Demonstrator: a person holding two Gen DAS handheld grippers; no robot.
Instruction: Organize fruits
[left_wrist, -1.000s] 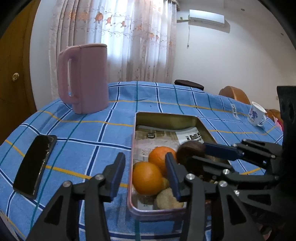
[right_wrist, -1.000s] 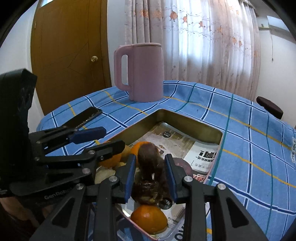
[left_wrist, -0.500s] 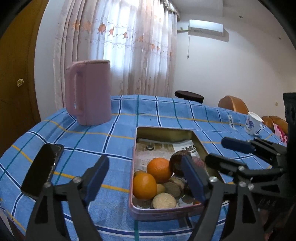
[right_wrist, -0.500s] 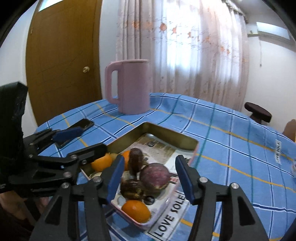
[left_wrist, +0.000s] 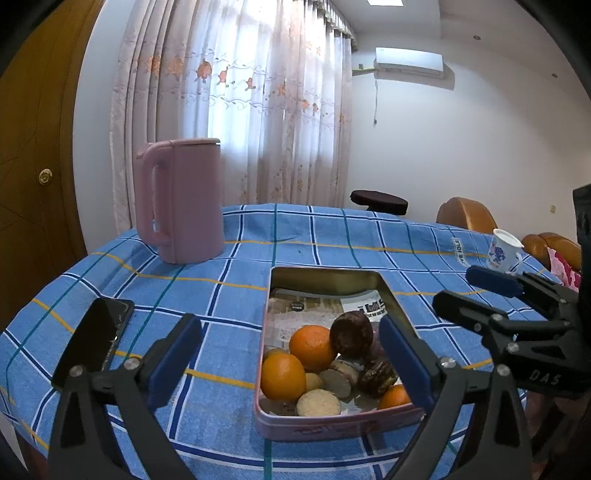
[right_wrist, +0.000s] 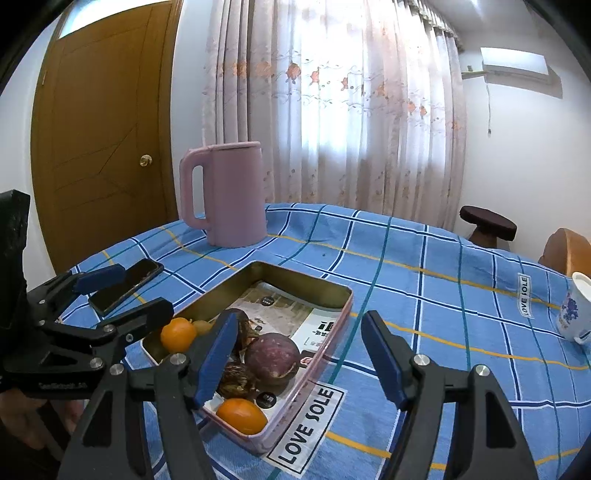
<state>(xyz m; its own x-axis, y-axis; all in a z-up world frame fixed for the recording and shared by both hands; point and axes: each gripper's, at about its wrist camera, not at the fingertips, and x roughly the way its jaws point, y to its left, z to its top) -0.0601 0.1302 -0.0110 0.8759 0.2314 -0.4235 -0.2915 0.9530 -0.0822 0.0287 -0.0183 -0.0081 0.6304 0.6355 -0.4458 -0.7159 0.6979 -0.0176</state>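
A pink-rimmed tin tray (left_wrist: 325, 273) lined with printed paper holds the fruit at its near end. In it lie three oranges (left_wrist: 312, 347), a dark purple round fruit (left_wrist: 351, 334), a wrinkled brown one (right_wrist: 236, 376) and pale round pieces (left_wrist: 319, 402). My left gripper (left_wrist: 291, 354) hovers before the tin, its jaws opening wide with nothing pressed between them. My right gripper (right_wrist: 299, 350) hangs over the tin's near right corner. Its jaws are opening too and stand clear of the purple fruit (right_wrist: 271, 354). Each gripper shows in the other's view, the right gripper (left_wrist: 469, 291) and the left gripper (right_wrist: 129, 295).
A tall pink jug (left_wrist: 184, 199) stands at the back left of the blue checked tablecloth. A black phone (left_wrist: 94, 339) lies left of the tin. A white patterned cup (right_wrist: 576, 310) sits at the right edge. A dark stool (right_wrist: 487, 223) and a brown chair are beyond the table.
Both grippers have spread their jaws and drawn back and up from the tin. The orange and the dark fruit that sat between the fingers now lie in the tin.
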